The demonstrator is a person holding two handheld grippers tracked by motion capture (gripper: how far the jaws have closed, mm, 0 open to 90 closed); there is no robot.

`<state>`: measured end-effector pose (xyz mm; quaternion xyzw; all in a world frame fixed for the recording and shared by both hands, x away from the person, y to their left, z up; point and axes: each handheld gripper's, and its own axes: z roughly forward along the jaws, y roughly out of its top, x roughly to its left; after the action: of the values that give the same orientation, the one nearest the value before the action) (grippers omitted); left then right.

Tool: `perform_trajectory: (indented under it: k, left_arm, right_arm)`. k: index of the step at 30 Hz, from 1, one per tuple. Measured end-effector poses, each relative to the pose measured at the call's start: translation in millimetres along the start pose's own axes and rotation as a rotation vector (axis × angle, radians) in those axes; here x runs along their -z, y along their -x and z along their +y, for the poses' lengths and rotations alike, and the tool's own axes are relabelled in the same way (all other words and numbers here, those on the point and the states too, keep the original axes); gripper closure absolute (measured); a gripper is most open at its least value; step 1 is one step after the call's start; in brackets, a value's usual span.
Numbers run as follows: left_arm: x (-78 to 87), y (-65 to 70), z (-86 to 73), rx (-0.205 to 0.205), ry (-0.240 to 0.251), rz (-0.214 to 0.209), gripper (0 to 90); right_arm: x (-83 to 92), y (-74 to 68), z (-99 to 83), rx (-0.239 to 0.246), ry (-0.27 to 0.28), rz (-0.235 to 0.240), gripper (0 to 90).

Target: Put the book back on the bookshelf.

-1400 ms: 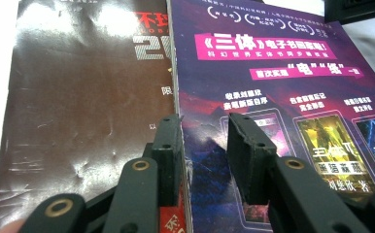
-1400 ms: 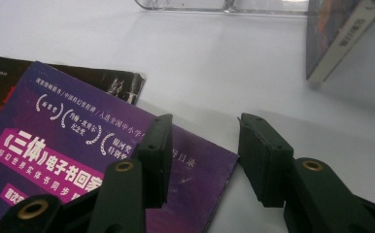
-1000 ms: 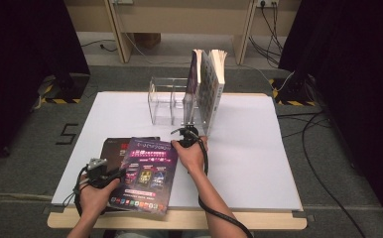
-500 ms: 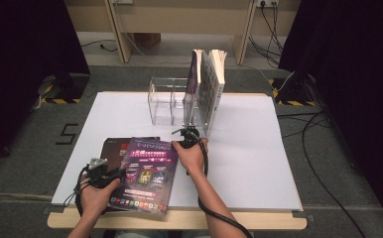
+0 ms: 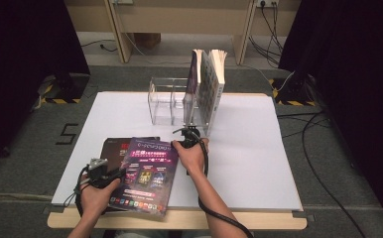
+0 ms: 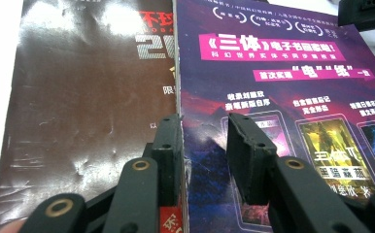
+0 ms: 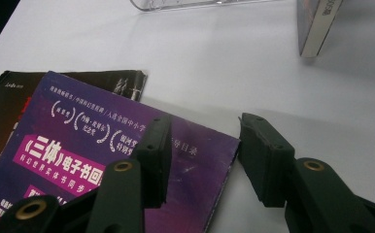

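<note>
Magazines lie stacked at the near left of the white bench [image 5: 259, 163] in the high view: a glossy purple magazine with pink Chinese title bars [image 5: 147, 176] rests on a dark brown glossy magazine [image 5: 112, 148], which pokes out at the left and far edges. The left tool [image 5: 111, 174] sits at the purple magazine's left edge, and the right tool [image 5: 183, 144] at its far right corner. Beyond them, toward the far edge, a clear acrylic divider rack [image 5: 167, 101] stands with two upright books [image 5: 207, 87] leaning in its right end, close behind the right tool. A black cable [image 5: 224, 218] trails from the right tool along the forearm.

From the left gripper view, the left tool [image 6: 204, 145] straddles the purple magazine's [image 6: 282, 97] left edge, one jaw over the brown cover [image 6: 83, 97], the other over the purple one, with a moderate gap; whether the pads press cannot be told.

From the right gripper view, the right tool [image 7: 202, 145] has just been opening its jaws, which stand wide. The purple magazine's [image 7: 78, 160] corner lies between them, with neither pad touching it. The rack's base [image 7: 185, 4] and a book's lower end [image 7: 316, 24] stand well apart ahead on the bare bench.
</note>
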<state>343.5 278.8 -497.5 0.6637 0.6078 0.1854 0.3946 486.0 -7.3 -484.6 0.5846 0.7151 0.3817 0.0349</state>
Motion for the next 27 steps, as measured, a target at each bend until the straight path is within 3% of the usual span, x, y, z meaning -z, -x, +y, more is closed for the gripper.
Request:
perform_trajectory:
  k: [6,9,11,14,17,19,21,27]
  left_arm:
    - [0.0,0.3,-0.1,-0.002,0.0,0.001,66.0]
    - [0.0,0.5,0.2,-0.004,-0.001,0.004,66.1]
    - [0.1,1.1,0.2,-0.009,-0.001,0.007,66.1]
    - [0.0,1.4,0.5,-0.009,-0.003,0.009,66.2]
    - [0.0,1.3,0.9,-0.001,-0.006,0.009,66.2]
    - [0.4,0.6,0.9,0.005,-0.007,0.005,66.1]
    - [1.1,-0.7,1.1,0.015,-0.013,0.001,66.1]
    - [3.0,-3.6,1.1,0.022,-0.021,-0.005,66.0]
  right_arm:
    - [0.5,-1.1,1.2,-0.023,-0.012,-0.011,56.5]
    - [1.2,-8.0,-1.4,0.024,-0.017,-0.062,55.4]
    - [1.0,-9.0,-2.1,0.017,-0.011,-0.066,54.8]
    - [0.9,-6.3,-3.2,-0.008,0.005,-0.047,55.0]
    - [0.4,-0.6,-2.7,-0.083,0.037,0.008,56.3]
    - [-1.2,-0.3,-0.1,-0.092,0.041,0.02,56.5]
    - [-5.2,-3.3,4.3,-0.059,0.034,0.016,56.5]
    - [-11.6,-7.2,8.5,-0.025,0.011,0.017,55.5]
